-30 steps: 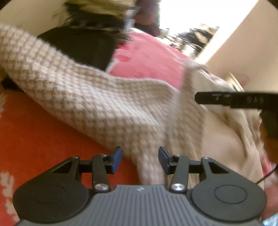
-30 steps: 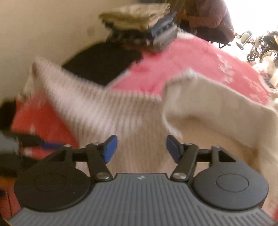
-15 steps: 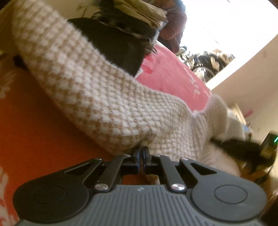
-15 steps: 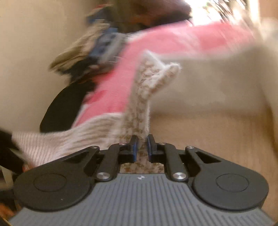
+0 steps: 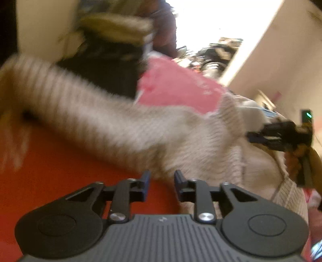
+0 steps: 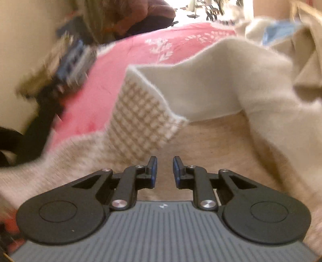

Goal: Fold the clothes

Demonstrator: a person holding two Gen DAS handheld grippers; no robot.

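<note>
Both claws released sweater (image 6: 140,121), now opening.

One beige checked knit garment (image 6: 140,119) lies spread on one pink bedspread (image 6: 128,60). One stack of folded clothes (image 5: 114,30) sits at the far end, one black garment (image 5: 104,68) beneath it. Two grippers show: left (image 5: 160,185), right (image 6: 163,171). One seated person (image 6: 145,16) is visible behind.

Left wrist view: sits low behind the left gripper (image 5: 160,186), tilted down, close over the knit sweater (image 5: 124,123).
Right wrist view: behind the right gripper (image 6: 163,171), tilted down, close over it.
Shared: sweater, pink bedspread (image 5: 177,90), clothes pile (image 6: 66,58).
</note>
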